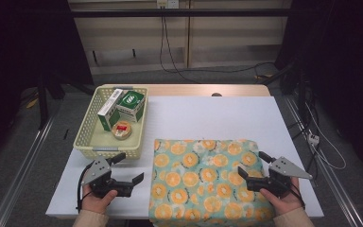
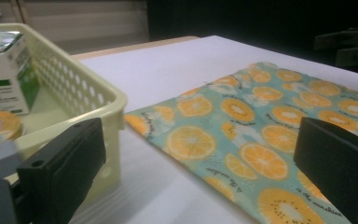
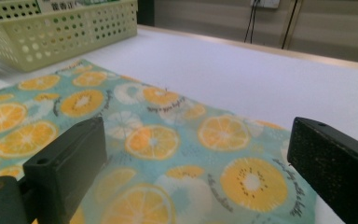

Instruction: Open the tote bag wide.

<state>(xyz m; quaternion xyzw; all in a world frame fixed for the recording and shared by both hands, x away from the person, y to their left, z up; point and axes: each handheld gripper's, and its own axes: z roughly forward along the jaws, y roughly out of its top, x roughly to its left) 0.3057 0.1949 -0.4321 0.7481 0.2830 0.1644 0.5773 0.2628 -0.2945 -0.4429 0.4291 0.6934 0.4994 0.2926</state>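
Orange-print cloth (image 1: 203, 182) lay flat before us, so we held our left gripper (image 1: 128, 169) and right gripper (image 1: 254, 164) gaping, empty, flanking it to grasp.

The cloth's (image 1: 203, 182) near edge runs off the high view's bottom (box (image 1: 132, 105) lettering is too small to read).

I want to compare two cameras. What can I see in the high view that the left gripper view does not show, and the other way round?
High view alone: both hands, the left gripper whole beside the cloth, and the floor around the table.

Left gripper view alone: its own two black jaws seen close, wide apart with nothing between them.

Both: the basket holding boxes, the orange-print cloth lying flat, and the right gripper.
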